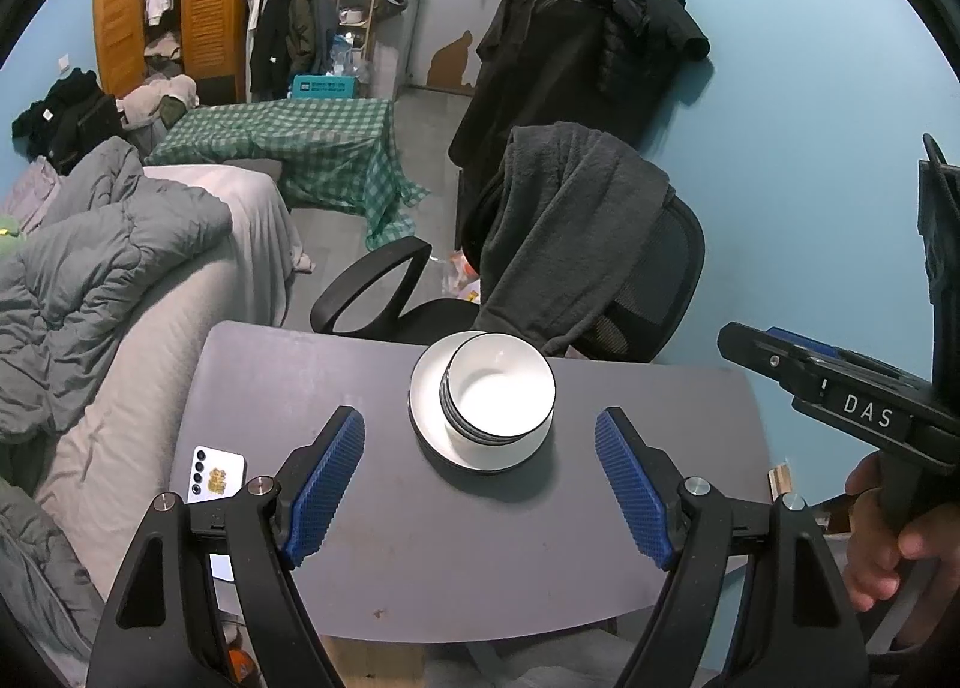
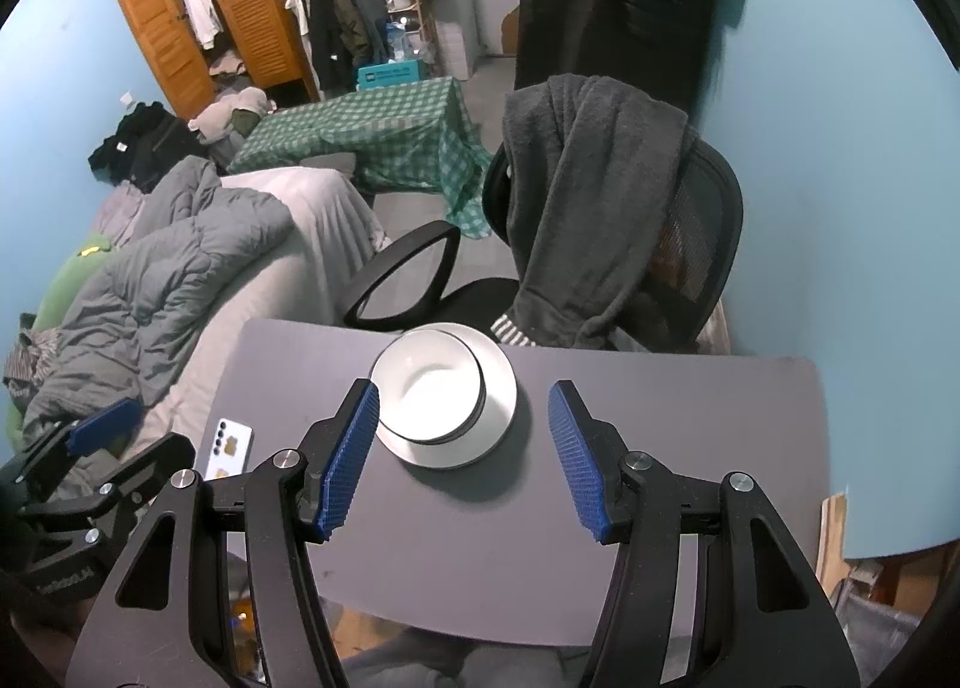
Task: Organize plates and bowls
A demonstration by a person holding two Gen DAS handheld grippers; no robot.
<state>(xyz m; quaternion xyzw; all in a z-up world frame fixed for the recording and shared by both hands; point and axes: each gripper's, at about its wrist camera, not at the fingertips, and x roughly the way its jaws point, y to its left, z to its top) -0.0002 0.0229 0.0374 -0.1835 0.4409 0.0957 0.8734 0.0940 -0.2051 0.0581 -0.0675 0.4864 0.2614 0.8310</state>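
A stack of white bowls point(image 1: 501, 397) with dark rims sits on a white plate point(image 1: 429, 388) at the far middle of the grey table point(image 1: 420, 538). The same bowls point(image 2: 429, 388) and plate point(image 2: 498, 394) show in the right wrist view. My left gripper point(image 1: 480, 448) hangs above the table in front of the stack, open and empty. My right gripper point(image 2: 465, 436) is also open with nothing between its blue pads, the stack just beyond its tips. Each gripper appears at the edge of the other's view, the right gripper point(image 1: 840, 388) held by a hand point(image 1: 882, 538).
A white phone point(image 1: 216, 475) lies at the table's left edge. A black office chair point(image 1: 600, 268) draped with a grey garment stands right behind the table. A bed with a grey duvet point(image 1: 90, 280) runs along the left. A blue wall point(image 1: 810, 178) is on the right.
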